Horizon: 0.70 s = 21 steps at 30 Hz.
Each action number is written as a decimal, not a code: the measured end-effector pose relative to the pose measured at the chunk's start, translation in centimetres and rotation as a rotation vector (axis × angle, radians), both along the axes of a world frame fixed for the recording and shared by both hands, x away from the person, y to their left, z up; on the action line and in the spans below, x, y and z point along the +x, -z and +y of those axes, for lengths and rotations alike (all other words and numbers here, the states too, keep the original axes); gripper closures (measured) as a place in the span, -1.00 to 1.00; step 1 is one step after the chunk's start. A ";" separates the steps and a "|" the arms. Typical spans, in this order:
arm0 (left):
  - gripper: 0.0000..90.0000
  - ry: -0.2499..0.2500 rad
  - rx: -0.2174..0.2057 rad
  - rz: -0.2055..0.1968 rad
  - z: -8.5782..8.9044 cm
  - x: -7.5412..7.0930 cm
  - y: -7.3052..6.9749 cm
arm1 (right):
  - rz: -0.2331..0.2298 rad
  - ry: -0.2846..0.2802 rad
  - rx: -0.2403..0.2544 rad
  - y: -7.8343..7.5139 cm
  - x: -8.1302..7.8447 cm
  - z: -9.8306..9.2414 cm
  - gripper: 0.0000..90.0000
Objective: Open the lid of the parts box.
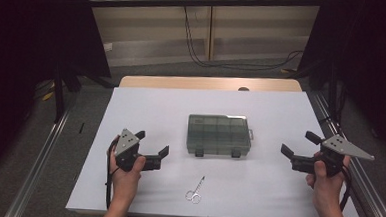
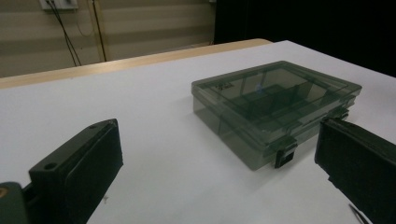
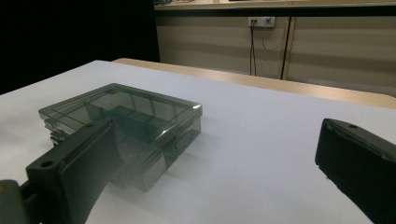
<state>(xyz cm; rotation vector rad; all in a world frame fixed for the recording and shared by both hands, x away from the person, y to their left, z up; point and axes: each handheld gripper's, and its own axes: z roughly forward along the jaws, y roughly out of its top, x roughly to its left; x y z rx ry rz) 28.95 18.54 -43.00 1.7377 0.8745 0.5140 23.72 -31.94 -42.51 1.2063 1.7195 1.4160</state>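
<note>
A smoky clear plastic compartment box lies closed in the middle of the white table sheet, its two dark latches facing me. Small silver scissors lie flat in front of it. My left gripper is held to the left of the box, open, nothing between its jaws. In the left gripper view the box sits ahead and right of the left gripper. My right gripper is held to the right of the box, open and empty. The right gripper view shows the box ahead at left of the right gripper.
The white sheet covers a wooden table whose far edge shows. Metal rails run along both sides. Black curtains and cables stand behind. A scissors tip shows low right in the left gripper view.
</note>
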 end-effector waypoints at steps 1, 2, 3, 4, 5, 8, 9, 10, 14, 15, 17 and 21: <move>-0.99 0.005 -0.005 -0.003 -0.3 0.1 -0.1 | 0.000 0.000 -0.004 -0.1 0.1 0.1 -1.00; -0.99 0.007 0.001 -0.004 -0.6 0.3 -0.2 | 0.000 -0.004 -0.006 -0.1 0.2 0.1 -1.00; -0.99 0.010 -0.002 -0.003 -0.8 0.4 -0.3 | -0.001 0.001 0.000 -0.2 0.4 0.3 -1.00; -0.99 0.012 -0.005 -0.004 -1.1 0.5 -0.4 | -0.001 -0.002 -0.004 -0.3 0.5 0.4 -1.00; -0.99 0.022 0.000 -0.008 -1.3 0.6 -0.4 | -0.005 -0.010 -0.011 -0.4 0.6 0.5 -1.00; -0.98 0.026 0.000 -0.002 -1.8 0.9 -0.7 | -0.011 -0.017 0.000 -0.7 0.9 0.9 -1.00; -0.98 0.031 0.002 0.001 -2.0 1.1 -0.7 | -0.009 -0.020 0.001 -0.8 0.9 1.0 -1.00; -0.98 0.036 -0.008 0.003 -2.2 1.2 -0.8 | -0.011 -0.027 0.000 -1.1 1.1 1.4 -0.97; -0.98 0.036 -0.024 0.014 -2.8 1.7 -0.9 | -0.014 -0.042 0.008 -1.3 1.5 1.8 -0.87; -0.98 0.036 -0.033 0.015 -3.0 1.8 -0.8 | -0.015 -0.039 0.012 -1.4 1.6 2.0 -0.87; -0.97 0.044 -0.030 0.022 -3.3 2.1 -0.8 | -0.013 -0.041 0.018 -1.4 1.9 2.3 -0.87; -0.97 0.053 -0.053 0.042 -3.8 2.4 -0.8 | -0.011 -0.057 0.016 -1.6 2.4 2.9 -0.84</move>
